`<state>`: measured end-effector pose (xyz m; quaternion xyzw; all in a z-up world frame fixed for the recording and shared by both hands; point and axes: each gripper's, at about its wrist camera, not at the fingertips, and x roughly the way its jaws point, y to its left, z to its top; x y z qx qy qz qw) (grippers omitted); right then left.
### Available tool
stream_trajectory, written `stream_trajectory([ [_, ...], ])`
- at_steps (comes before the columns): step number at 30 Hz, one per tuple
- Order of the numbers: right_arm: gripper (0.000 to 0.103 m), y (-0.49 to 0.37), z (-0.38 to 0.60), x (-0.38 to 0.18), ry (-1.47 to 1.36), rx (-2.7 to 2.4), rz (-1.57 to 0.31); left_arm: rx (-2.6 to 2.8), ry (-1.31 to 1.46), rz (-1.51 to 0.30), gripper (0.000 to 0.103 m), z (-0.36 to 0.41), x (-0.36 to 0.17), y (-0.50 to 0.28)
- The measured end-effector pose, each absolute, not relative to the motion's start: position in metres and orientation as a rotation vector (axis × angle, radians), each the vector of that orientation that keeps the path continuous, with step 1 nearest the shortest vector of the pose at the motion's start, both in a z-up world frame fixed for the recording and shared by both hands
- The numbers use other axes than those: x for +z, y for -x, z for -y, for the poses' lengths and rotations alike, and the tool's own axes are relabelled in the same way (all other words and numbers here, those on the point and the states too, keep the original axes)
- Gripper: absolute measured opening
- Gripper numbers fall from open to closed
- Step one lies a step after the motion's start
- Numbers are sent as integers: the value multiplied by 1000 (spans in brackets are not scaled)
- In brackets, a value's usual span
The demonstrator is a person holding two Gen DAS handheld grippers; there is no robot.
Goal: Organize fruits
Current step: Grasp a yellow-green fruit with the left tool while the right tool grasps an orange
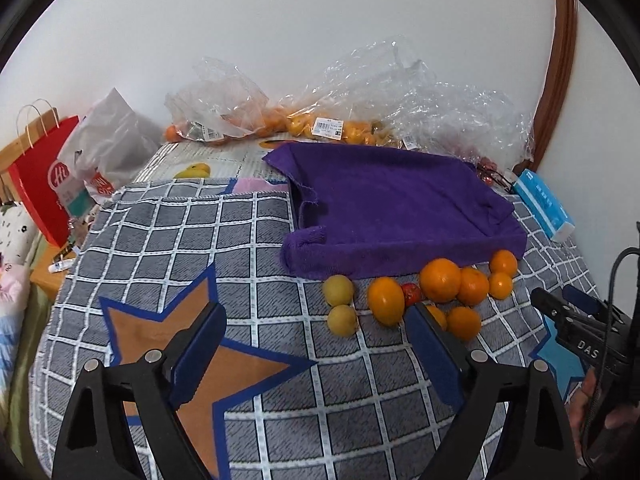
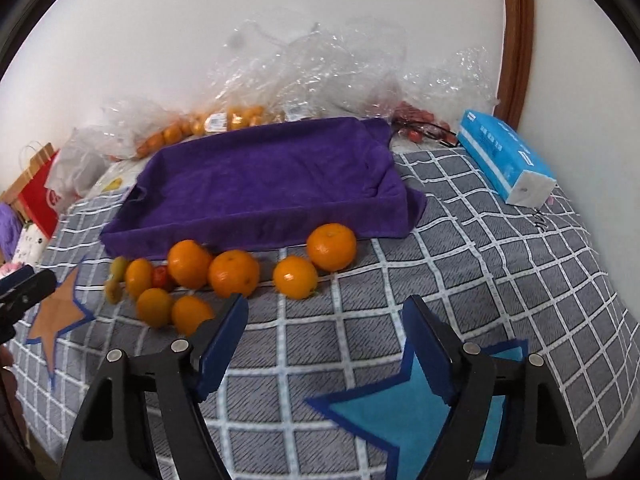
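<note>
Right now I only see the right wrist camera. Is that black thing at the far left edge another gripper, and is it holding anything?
Observer: Yes, it is the left gripper. It is open, with nothing between its jaws.
Operator: What are the blurry yellowish blobs left of the oranges?
Observer: Two round pale yellow fruits, one touching the other, just in front of the purple tray.
Operator: Does the red bag have writing on it?
Observer: Yes, the red paper bag shows "Hi" in white inside a circle.
</note>
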<state>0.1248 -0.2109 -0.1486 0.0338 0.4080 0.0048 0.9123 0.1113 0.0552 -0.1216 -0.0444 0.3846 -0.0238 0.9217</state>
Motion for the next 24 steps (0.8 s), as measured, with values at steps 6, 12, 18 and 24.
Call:
stream_trajectory([
  [6,75,-146,218,-159,-107,17,-868,-45,117,-812,91,-60,-137,-126],
  [12,70,-164,220,-165,-115,11,-874,-24,140,-851,89,-68,-148,-140],
  [18,66,-177,221,-169,-158,8,-883,-41,164,-842,89,-75,-151,-142],
  [24,64,-184,220,-172,-166,8,-888,-74,150,-845,89,-71,-151,-144],
])
